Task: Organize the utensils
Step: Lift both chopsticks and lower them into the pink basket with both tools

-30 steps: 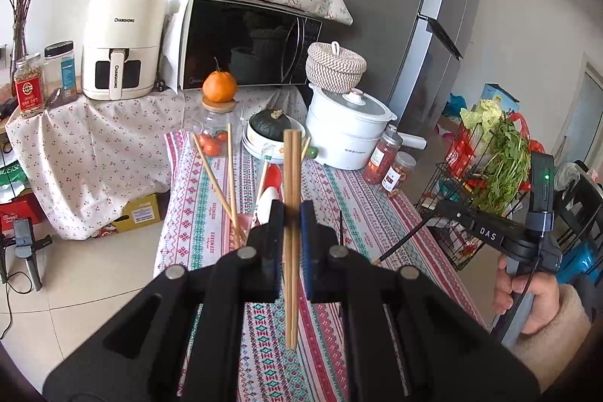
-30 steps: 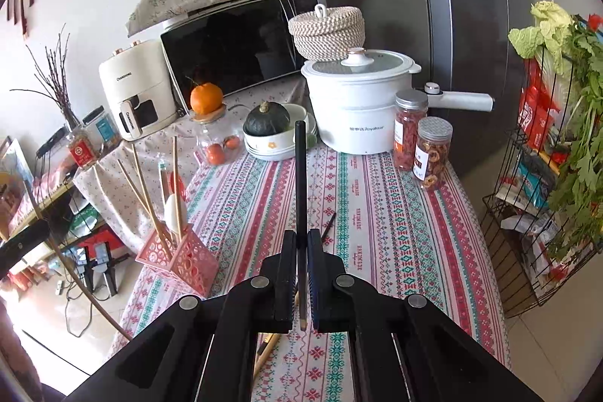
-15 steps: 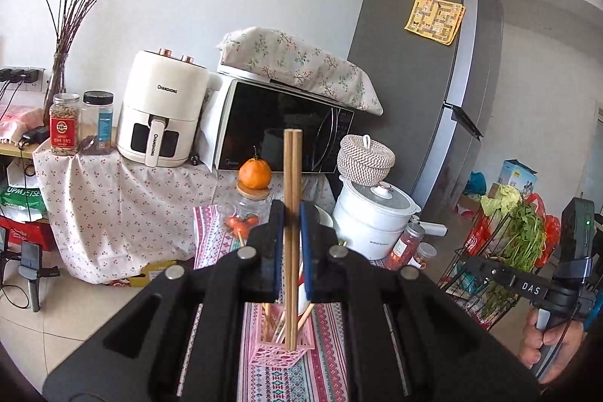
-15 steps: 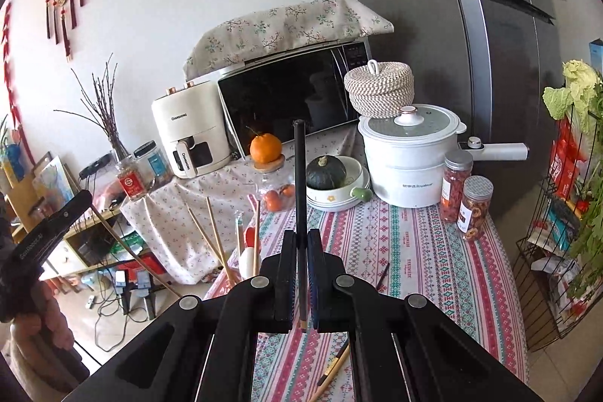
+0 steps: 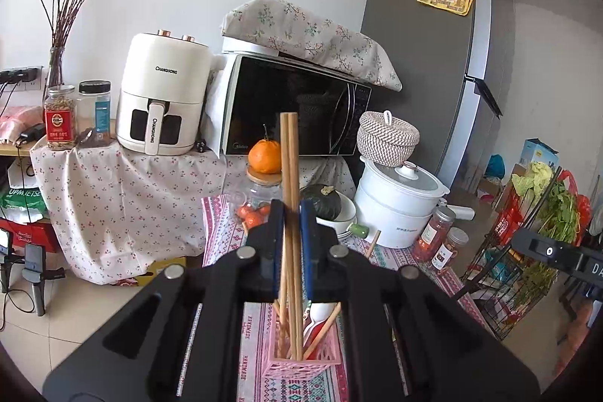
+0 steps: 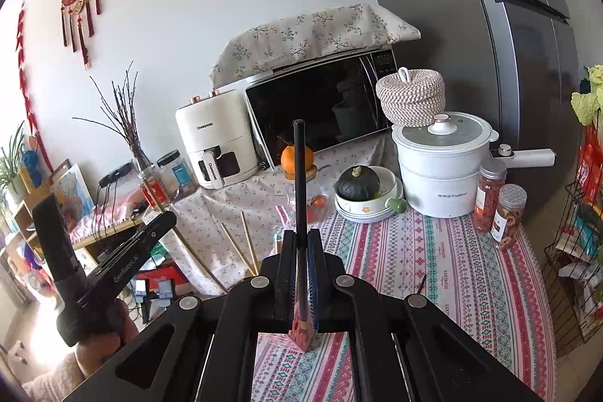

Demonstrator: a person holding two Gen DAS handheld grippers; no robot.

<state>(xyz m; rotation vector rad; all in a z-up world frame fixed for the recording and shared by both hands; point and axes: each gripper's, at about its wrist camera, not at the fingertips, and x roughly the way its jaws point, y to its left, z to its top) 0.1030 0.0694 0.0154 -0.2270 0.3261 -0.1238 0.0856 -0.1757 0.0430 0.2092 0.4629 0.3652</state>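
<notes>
Two wooden chopsticks (image 5: pixel 289 213) standing upright between the jaws of the left gripper (image 5: pixel 291 253), clenched on the pair, lower tips already dipping into the pink lattice holder (image 5: pixel 301 364) at 6 o'clock of the left wrist view. Best done by easing straight down, keeping the pair vertical, steering clear of the white spoon (image 5: pixel 318 315) and the sticks already leaning at 5 o'clock inside the holder, then releasing only once the tips are resting on the bottom. Likely risk: a tilted pair catching the lattice rim and tipping the light holder. Meanwhile gripping a single black chopstick (image 6: pixel 299 183) upright in the right gripper (image 6: pixel 301 274), waiting over the striped tablecloth (image 6: pixel 433 270). Further back, at 12 o'clock, sitting beyond: an orange (image 5: pixel 264 155) on a jar, then the microwave (image 5: pixel 294 112).
</notes>
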